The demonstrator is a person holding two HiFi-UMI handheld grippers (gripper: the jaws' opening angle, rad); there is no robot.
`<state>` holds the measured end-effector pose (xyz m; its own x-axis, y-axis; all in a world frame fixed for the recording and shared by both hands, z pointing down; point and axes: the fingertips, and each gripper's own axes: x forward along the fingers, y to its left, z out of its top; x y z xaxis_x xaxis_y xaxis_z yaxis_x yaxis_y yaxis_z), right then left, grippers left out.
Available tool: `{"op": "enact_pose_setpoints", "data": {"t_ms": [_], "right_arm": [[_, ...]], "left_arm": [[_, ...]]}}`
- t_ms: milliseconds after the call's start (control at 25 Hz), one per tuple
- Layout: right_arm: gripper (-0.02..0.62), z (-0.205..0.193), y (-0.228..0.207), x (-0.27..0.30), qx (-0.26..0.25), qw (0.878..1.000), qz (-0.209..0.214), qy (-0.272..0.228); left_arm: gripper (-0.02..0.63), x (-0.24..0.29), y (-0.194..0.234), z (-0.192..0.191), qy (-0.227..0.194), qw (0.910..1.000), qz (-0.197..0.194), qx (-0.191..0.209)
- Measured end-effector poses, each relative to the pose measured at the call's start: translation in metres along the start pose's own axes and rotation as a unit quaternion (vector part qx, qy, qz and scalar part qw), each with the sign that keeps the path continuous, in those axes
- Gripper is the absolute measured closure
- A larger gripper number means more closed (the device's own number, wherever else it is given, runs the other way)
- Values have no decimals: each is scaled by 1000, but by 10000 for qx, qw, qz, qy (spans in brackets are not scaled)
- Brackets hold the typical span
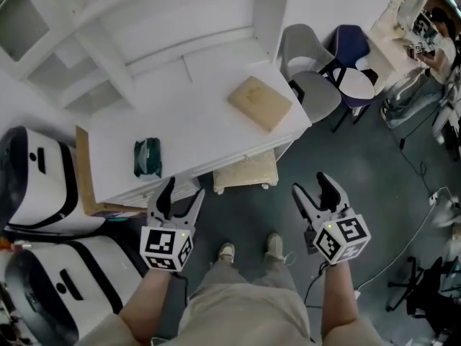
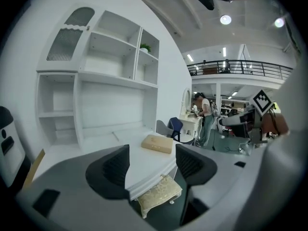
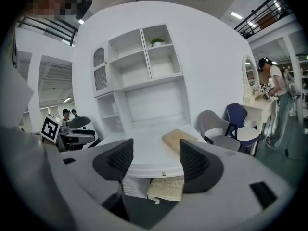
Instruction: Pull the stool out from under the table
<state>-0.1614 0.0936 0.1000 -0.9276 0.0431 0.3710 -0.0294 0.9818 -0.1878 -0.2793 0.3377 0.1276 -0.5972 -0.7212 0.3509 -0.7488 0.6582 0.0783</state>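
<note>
A: Nearest first. What's at the bottom of the head view?
B: Two forearms, cut off by the bottom edge, and pale shoes (image 1: 227,252) on the dark floor. Just beyond them are the left gripper (image 1: 184,189) and right gripper (image 1: 311,186), well apart and both aimed twd the table.
A: Fingers?
B: Both pairs are spread apart w/ nothing btwn the pads and nothing touched. Each gripper view shows only the table and stool beyond the gap.
A: Where's the stool?
B: The stool (image 1: 245,171) is tucked under the near edge of the white table (image 1: 194,128), farther off than the grippers and btwn them. From above only a near strip of its cream patterned seat shows; the rest is hidden by the tabletop. The left gripper view gives more of the seat plus one curled white leg. In the right gripper view the right jaw covers the stool's right side.
A: Left side?
B: White-and-black machines (image 1: 36,186), cut off by the frame; can't tell what they are. A brown board (image 1: 81,171) stands at the table's left end, partly hidden.
A: On the tabletop?
B: A green thing (image 1: 148,157) near the left corner, too small to ID. A tan flat box (image 1: 259,103) lies farther right.
A: Beyond that?
B: A white shelf unit (image 1: 72,42) w/ its top cut off. At far right, a grey chair (image 1: 313,92) partly overlaps a blue chair (image 1: 353,49). Farthest, a person (image 3: 274,90) stands at a white dresser, too small for detail.
</note>
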Motion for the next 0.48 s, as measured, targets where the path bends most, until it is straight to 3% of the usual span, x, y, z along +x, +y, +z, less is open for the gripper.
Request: {"op": "enact_pose_setpoints", "data": {"t_ms": [480], "right_arm": [[296,-52,-89,77,6,9936,904,683]], "left_arm": [[313,70,-36,-50,418,9941,883,-463]]}}
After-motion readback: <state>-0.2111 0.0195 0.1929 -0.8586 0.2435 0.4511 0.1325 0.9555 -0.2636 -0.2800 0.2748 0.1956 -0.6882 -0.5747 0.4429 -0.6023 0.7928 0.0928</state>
